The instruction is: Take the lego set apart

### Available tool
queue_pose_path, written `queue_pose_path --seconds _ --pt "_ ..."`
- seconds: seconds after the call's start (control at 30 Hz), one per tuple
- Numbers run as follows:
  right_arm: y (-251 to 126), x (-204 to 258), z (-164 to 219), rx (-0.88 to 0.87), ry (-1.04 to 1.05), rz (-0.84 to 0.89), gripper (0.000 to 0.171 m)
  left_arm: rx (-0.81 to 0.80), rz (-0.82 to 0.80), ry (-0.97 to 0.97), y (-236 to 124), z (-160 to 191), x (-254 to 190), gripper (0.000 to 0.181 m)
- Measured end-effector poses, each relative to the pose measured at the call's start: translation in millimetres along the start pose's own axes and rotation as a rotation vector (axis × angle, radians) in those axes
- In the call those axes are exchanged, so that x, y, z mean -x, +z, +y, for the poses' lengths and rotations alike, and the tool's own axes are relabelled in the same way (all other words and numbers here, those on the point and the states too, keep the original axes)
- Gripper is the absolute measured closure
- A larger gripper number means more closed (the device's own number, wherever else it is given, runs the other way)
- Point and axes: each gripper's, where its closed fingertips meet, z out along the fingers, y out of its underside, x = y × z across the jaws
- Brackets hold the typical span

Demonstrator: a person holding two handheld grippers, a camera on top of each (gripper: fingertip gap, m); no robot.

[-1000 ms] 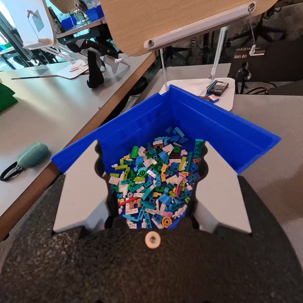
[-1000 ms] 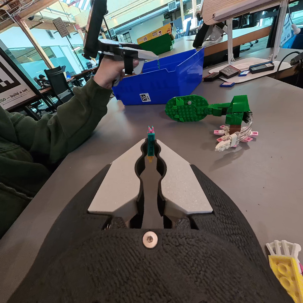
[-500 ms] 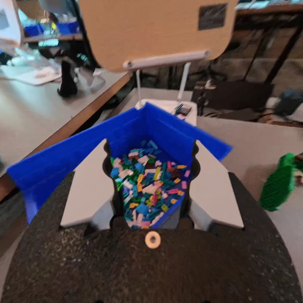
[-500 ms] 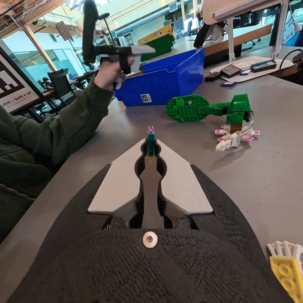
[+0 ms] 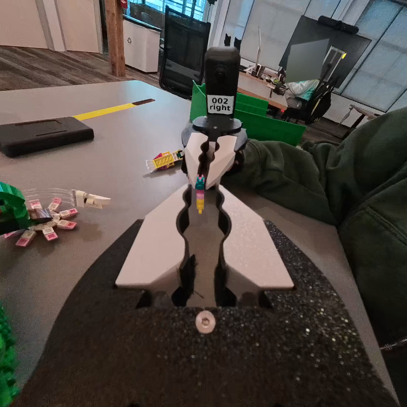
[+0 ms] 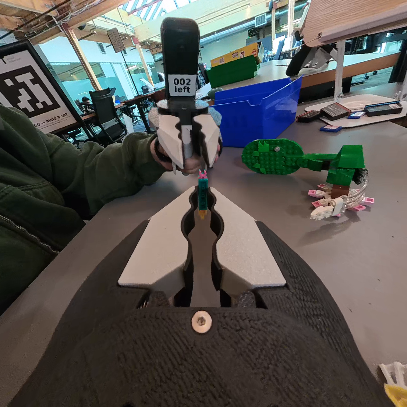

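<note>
Teal, pink and yellow in one thin brick stack [image 6: 202, 198], pinched at its teal part by the right gripper [image 6: 202, 189]. Fingers clamped hard on it, pink end poking forward past the tips, yellow end tucked back in the gap. Held up clear of the grey table [image 6: 330, 275], not resting on anything.

Facing it nose to nose, the left gripper [image 5: 203, 187], fingers parted with a plain gap and gripping nothing. Stack lined up with that gap in the left wrist view; possibly already just between the fingertips, though depth is hard to judge. No contact to be seen between the left fingers and the bricks.

Off to the right in the right wrist view, well apart from both grippers, the green lego model [image 6: 273, 158], lying on its side on the table with its round studded base turned toward the camera. At its far end, a cluster of pink and white tiles [image 6: 321, 193] and clear curved pieces, touching the tabletop.

Behind the model, a blue bin [image 6: 259, 119]. Just beside the right gripper in the left wrist view, a small yellow and white sub-assembly [image 5: 164, 162], flat on the table. Farther left, a black flat case [image 5: 44, 134]. Behind the right gripper, a green bin [image 5: 268, 126]. Dark green sleeve [image 6: 66, 171] behind the left gripper.
</note>
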Motion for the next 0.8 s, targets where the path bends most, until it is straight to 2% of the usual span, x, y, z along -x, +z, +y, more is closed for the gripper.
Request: queue_pose_path --seconds 0.23,0.3,0.5,0.8 --pt "3.7 4.5 1.2 0.011 -0.02 -0.021 0.166 0.014 0.039 -0.019 11.3 7.7 -4.9 0.166" --pt "4.0 5.4 1.7 0.015 -0.026 -0.024 0.166 0.008 0.025 -0.006 12.7 6.9 -2.9 0.176" --pt "5.4 6.6 1.5 0.014 -0.046 -0.02 0.166 0.024 0.009 0.052 11.7 7.7 -4.4 0.176" --pt "14.4 19.0 -1.3 -0.013 -0.076 -0.061 0.165 0.0 0.096 0.003 8.2 5.9 -16.0 0.176"
